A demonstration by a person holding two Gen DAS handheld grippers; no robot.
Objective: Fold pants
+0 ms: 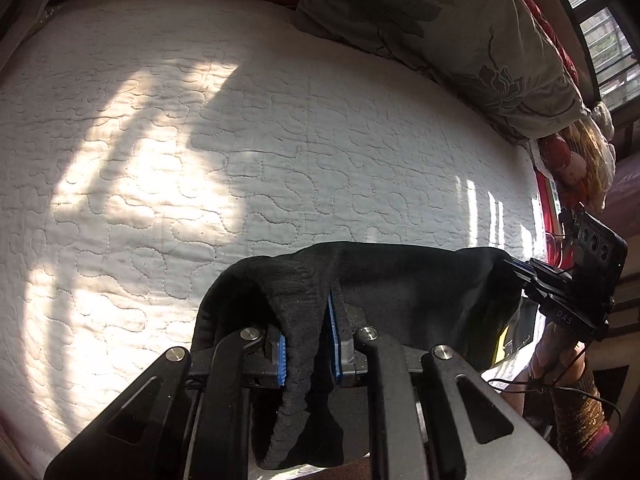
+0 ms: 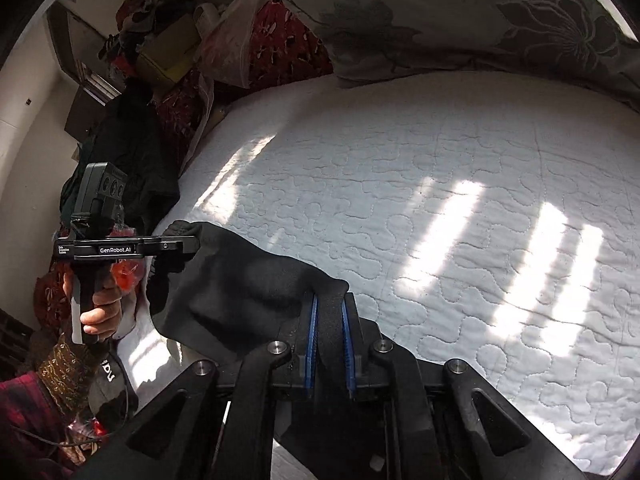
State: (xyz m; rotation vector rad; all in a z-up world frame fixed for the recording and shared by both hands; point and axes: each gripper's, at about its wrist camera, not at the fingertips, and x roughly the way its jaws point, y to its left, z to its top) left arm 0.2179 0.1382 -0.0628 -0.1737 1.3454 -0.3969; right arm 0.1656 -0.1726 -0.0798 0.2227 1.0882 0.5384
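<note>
1. The black pants (image 1: 400,280) are held off the white quilted mattress (image 1: 200,140), stretched between the two grippers at the mattress's near edge. Both views show the fabric hanging slack between the two grip points.
2. The left gripper (image 1: 306,344) has its jaws closed down on a bunched, ribbed fold of the pants. The fabric fills the narrow gap between the blue pads (image 1: 280,360) and trails down below them.
3. The right gripper (image 2: 330,336) is likewise clamped on the pants, with a band of dark cloth pinched between its blue pads (image 2: 310,344). From the left wrist view, its fingertips are buried in the far end of the garment (image 1: 516,276).
4. From the right wrist view, the left gripper (image 2: 176,246) appears at the other end of the pants (image 2: 240,280), gripped by the person's hand (image 2: 102,308).
5. The mattress (image 2: 440,200) carries bright patches of sunlight on its stitched surface.
6. A grey floral pillow (image 1: 440,32) lies along the mattress's far edge.
7. Beyond the mattress's far corner, a pile of red patterned fabric and bags (image 2: 224,48) sits against the wall.
</note>
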